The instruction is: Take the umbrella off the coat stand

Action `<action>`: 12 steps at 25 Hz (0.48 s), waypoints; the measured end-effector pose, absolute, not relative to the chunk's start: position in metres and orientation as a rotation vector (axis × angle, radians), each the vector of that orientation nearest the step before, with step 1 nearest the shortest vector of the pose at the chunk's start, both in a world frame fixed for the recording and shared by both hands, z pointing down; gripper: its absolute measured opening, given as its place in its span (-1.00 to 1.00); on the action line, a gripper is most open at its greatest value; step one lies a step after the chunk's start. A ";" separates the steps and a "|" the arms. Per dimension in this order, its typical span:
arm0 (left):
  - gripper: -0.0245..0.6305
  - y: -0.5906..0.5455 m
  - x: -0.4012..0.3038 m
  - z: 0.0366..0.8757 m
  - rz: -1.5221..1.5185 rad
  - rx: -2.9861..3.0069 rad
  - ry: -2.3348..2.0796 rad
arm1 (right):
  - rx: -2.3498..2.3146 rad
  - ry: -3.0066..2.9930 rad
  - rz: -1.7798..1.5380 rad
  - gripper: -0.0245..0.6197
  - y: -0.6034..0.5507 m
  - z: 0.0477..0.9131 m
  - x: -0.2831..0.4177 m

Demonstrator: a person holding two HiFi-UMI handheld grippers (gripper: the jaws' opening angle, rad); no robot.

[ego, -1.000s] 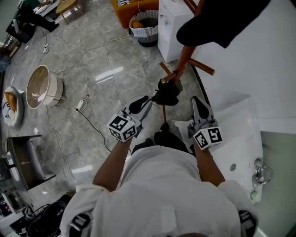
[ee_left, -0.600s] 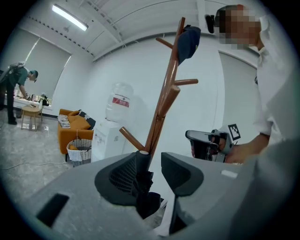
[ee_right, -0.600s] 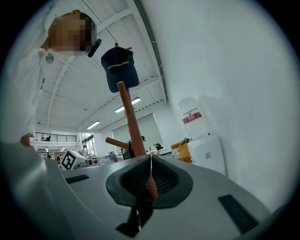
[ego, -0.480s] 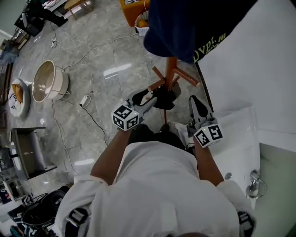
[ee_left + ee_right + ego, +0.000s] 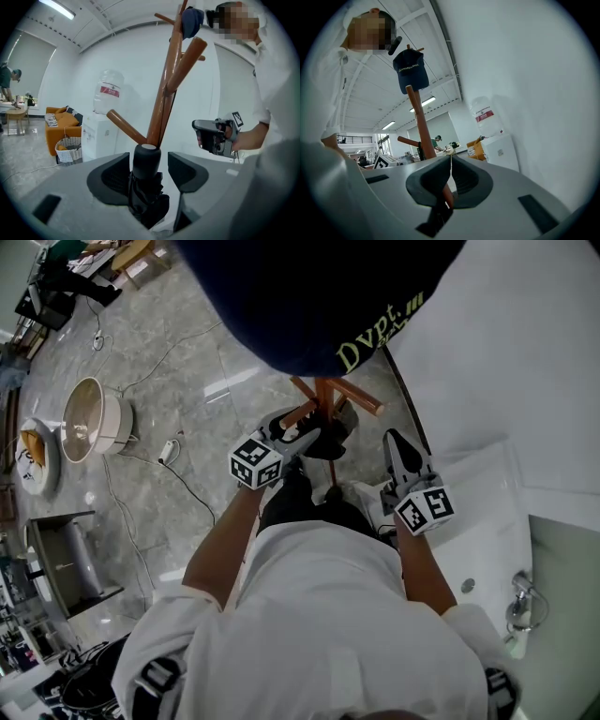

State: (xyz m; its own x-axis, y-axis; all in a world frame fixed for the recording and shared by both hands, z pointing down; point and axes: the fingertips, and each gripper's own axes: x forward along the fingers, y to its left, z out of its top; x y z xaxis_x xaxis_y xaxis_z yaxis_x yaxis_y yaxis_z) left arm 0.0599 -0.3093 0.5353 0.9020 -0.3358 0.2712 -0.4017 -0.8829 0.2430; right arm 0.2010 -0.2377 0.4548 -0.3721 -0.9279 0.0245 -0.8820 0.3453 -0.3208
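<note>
Umbrella [image 5: 146,190] between left hand-held gripper [image 5: 149,163] jaws, just opened

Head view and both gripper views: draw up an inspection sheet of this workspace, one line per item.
Surface: glossy grey tiled floor.
Job's things: wooden coat stand; folded black umbrella in front of it.
Clutter: round tub on the floor; navy cap atop the stand.
Grippers: left gripper open, jaws have just been opening, umbrella handle between them, unclamped; right gripper jaws together.
Cables: thin lead across the floor.
Surroundings: water dispenser, orange sofa, woven basket.
</note>
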 end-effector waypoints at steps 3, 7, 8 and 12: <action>-0.17 -0.315 0.064 0.545 0.342 2.743 -0.552 | -1.653 2.452 -0.440 -0.87 -0.236 0.459 0.198; -0.17 -0.320 0.066 0.549 0.340 2.716 -0.556 | -1.665 2.454 -0.456 -0.87 -0.237 0.462 0.200; -0.17 -0.320 0.066 0.548 0.337 2.718 -0.551 | -1.665 2.449 -0.455 -0.87 -0.238 0.461 0.200; -0.25 -0.318 0.068 0.546 0.337 2.723 -0.510 | -1.671 2.444 -0.459 -0.87 -0.241 0.461 0.197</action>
